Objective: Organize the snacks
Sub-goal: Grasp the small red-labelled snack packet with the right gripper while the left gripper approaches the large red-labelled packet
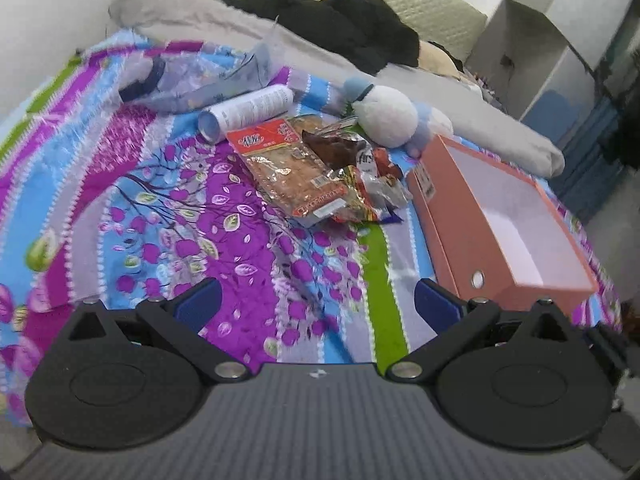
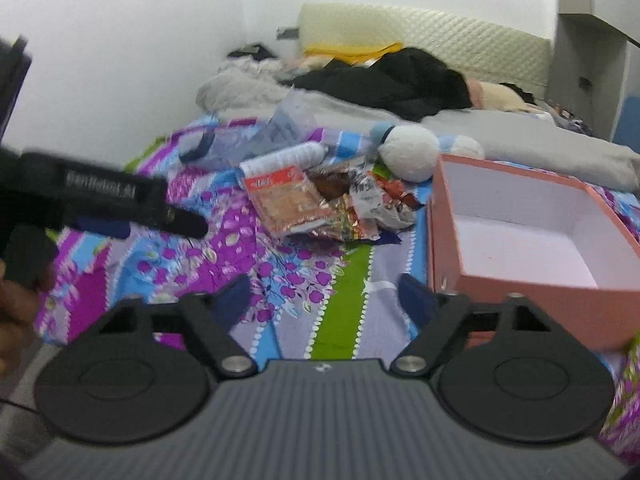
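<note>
A pile of snacks lies on the flowered bedspread [image 1: 224,216]: a large clear packet with a red label [image 1: 288,168], a dark brown packet [image 1: 336,148] and several small foil wrappers [image 1: 372,188]. To their right stands an empty pink box [image 1: 452,224] with a white inside and no lid. My left gripper [image 1: 318,304] is open over the bedspread, short of the pile, holding nothing. My right gripper [image 2: 326,296] is open too, with the pink box [image 2: 444,240] just to its right and the red-label packet [image 2: 286,196] ahead. The left gripper's black finger [image 2: 180,220] shows at the left of the right wrist view.
A white cylinder can [image 1: 248,110] and a clear plastic bag [image 1: 192,80] lie behind the pile. A white and blue plush toy [image 1: 388,116] sits beside it. Grey blanket [image 1: 460,120], black clothes [image 1: 352,28] and a padded headboard [image 2: 420,32] lie further back. A hand [image 2: 16,304] is at the left edge.
</note>
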### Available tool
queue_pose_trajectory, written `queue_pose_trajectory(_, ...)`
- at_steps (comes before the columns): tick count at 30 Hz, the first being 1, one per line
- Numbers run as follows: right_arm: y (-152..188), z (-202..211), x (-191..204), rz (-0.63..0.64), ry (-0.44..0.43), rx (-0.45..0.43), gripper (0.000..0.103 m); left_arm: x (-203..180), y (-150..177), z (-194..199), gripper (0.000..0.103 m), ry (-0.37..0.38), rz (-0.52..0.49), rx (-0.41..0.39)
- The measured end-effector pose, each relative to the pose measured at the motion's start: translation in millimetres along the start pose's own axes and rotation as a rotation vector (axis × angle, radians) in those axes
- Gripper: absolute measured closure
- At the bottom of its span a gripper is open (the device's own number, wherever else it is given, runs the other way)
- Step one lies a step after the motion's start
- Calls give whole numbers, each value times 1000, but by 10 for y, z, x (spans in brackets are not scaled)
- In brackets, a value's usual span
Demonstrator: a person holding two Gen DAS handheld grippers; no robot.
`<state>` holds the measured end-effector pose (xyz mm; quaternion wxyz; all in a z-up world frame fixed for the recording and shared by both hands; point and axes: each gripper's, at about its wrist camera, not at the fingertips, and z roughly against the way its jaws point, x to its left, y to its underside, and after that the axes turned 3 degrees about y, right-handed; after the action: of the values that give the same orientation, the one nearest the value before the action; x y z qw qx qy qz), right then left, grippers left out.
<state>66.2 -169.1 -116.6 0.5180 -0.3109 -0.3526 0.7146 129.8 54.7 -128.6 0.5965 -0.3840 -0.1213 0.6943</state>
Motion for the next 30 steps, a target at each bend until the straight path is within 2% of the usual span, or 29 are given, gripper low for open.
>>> queue_pose_trajectory(3,-36,-259,21,46,-2,4,30,164,-130,-264,1,41,54,-4)
queue_pose_trajectory(7,-52,-704,103,160,22,17,43,402,-296,-715,7,85,147,6)
queue_pose_trajectory(12,-108,-1328,125,255,22,51,54,671,-459,-1301,18,159,268,52)
queue_pose_trajectory(17,-200,-1859,118,338,5,65,63,793,-536,-1721,31,193,325,104)
queue_pose_trajectory(21,-224,-2103,174,432,2,66,63,870,-545,-1926,43,206,395,138)
queue_pose_trajectory(25,-178,-2187,278,586,21,24,63,885,-529,-2012,53,211,433,149)
queue_pose_trajectory(28,-144,-2224,344,670,31,-7,63,885,-520,-2045,64,224,451,144)
queue_pose_trajectory(30,-83,-2250,386,730,20,-20,63,877,-508,-2065,77,225,447,142)
